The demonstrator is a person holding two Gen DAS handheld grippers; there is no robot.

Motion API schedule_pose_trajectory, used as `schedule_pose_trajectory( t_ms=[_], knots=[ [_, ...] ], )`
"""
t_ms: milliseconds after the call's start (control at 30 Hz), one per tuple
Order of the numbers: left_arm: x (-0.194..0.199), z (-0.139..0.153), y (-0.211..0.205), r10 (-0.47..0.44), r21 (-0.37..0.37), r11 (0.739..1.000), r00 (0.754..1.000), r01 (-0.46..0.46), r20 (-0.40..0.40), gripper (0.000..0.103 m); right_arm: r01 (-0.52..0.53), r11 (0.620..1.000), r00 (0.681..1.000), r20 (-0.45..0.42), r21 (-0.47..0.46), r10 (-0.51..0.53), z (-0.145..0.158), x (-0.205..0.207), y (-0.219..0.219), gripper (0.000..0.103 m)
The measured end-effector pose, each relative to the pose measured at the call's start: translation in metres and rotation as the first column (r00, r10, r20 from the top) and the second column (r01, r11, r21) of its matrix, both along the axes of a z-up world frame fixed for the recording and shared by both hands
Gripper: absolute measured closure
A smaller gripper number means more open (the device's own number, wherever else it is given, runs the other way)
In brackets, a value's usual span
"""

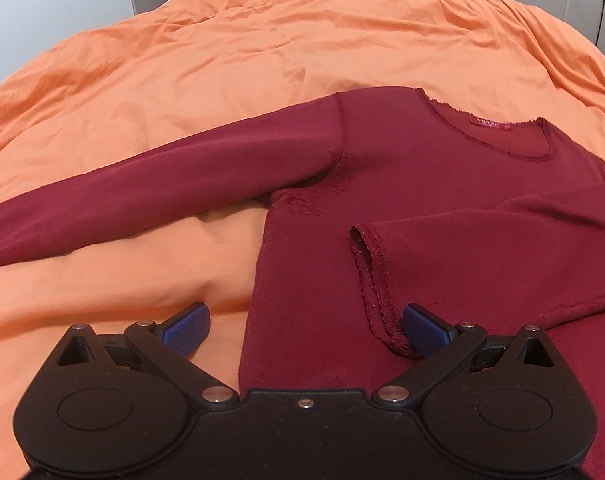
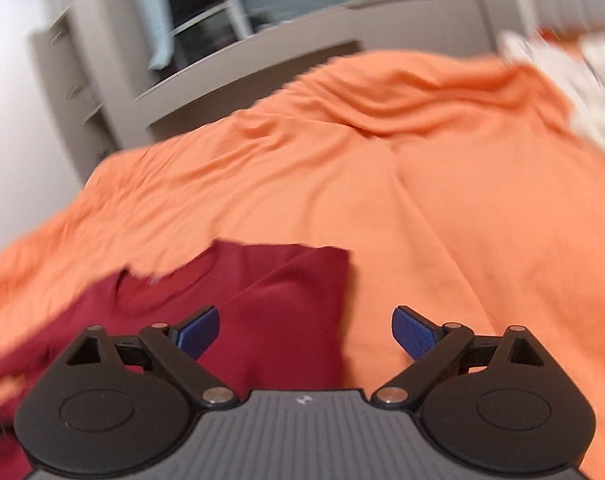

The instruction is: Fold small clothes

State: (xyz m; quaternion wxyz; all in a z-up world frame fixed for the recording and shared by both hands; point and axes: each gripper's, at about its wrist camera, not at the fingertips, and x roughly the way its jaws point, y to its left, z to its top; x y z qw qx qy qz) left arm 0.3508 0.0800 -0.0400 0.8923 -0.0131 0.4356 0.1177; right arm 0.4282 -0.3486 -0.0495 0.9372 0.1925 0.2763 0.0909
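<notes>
Hovering over the bed (image 1: 262, 60), my left fingers (image 1: 302, 328) stand spread, gripping nothing, straddling the side edge of the dark red shirt (image 1: 442, 184). The shirt lies flat on the orange cover, neck away from me. One sleeve (image 1: 502, 232) lies folded across the chest, cuff beside my left fingertip (image 1: 422, 326); the other sleeve (image 1: 142, 192) stretches outward, unfolded. My right fingers (image 2: 305, 330) are released and empty above the shirt's folded edge (image 2: 326, 300), apparently clearing the fold just laid.
</notes>
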Motion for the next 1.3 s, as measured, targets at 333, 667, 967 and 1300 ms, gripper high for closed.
schedule_pose_trajectory(
  t_ms=[333,667,967,1300],
  knots=[
    [0.001,0.0,-0.004,-0.012,0.007,1.0,1.0,0.012,0.008,0.0,-0.03,0.997,0.998,-0.061,0.077,0.034,-0.021,0.048,-0.001,0.061],
    [0.003,0.002,-0.006,-0.035,-0.01,0.999,0.999,0.035,0.02,0.001,0.014,1.0,0.997,-0.079,0.009,-0.013,-0.014,0.035,-0.011,0.088],
    [0.005,0.001,-0.005,-0.038,-0.017,0.999,0.999,0.038,0.006,0.001,-0.003,0.997,0.996,-0.092,-0.072,-0.004,-0.019,0.025,-0.006,0.058],
    [-0.008,0.021,0.012,-0.019,-0.115,0.993,0.996,0.029,0.085,0.001,-0.051,0.983,0.995,-0.094,-0.175,0.034,0.005,-0.027,0.011,0.0]
  ],
)
